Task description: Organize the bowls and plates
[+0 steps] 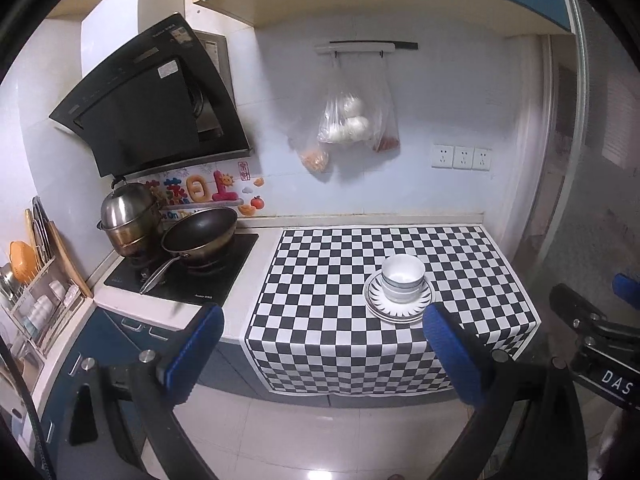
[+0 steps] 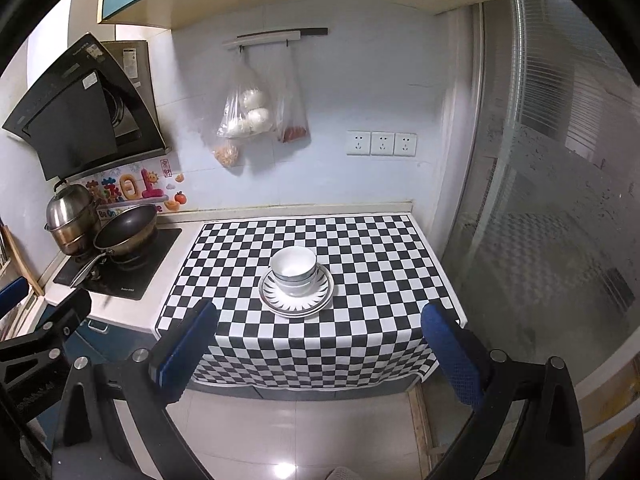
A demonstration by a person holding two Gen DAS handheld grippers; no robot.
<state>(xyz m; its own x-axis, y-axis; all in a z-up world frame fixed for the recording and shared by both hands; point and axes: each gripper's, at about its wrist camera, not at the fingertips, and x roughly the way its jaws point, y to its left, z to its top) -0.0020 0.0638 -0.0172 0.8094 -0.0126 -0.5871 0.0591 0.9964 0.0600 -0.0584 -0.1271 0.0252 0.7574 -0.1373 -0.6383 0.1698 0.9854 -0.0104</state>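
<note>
Stacked white bowls [image 1: 402, 282] [image 2: 294, 275] with dark rim lines stand nested on stacked plates [image 1: 377, 304] [image 2: 276, 303] with a black ray pattern, on the checkered cloth [image 1: 320, 280] [image 2: 372, 264]. My left gripper [image 1: 324, 328] is open and empty, held back over the floor in front of the counter, the stack just beyond its right finger. My right gripper [image 2: 320, 324] is open and empty, also back from the counter, the stack between its fingers and farther off. The right gripper's body shows at the right edge of the left wrist view [image 1: 592, 332].
A hob [image 1: 184, 272] [image 2: 120, 268] at the left carries a dark wok [image 1: 200, 236] [image 2: 126, 230] and a steel steamer pot [image 1: 128, 216] [image 2: 72, 216]. A dish rack [image 1: 36, 304] stands far left. Plastic bags [image 1: 352, 120] [image 2: 248, 116] hang on the wall. A glass door [image 2: 560, 200] closes the right side.
</note>
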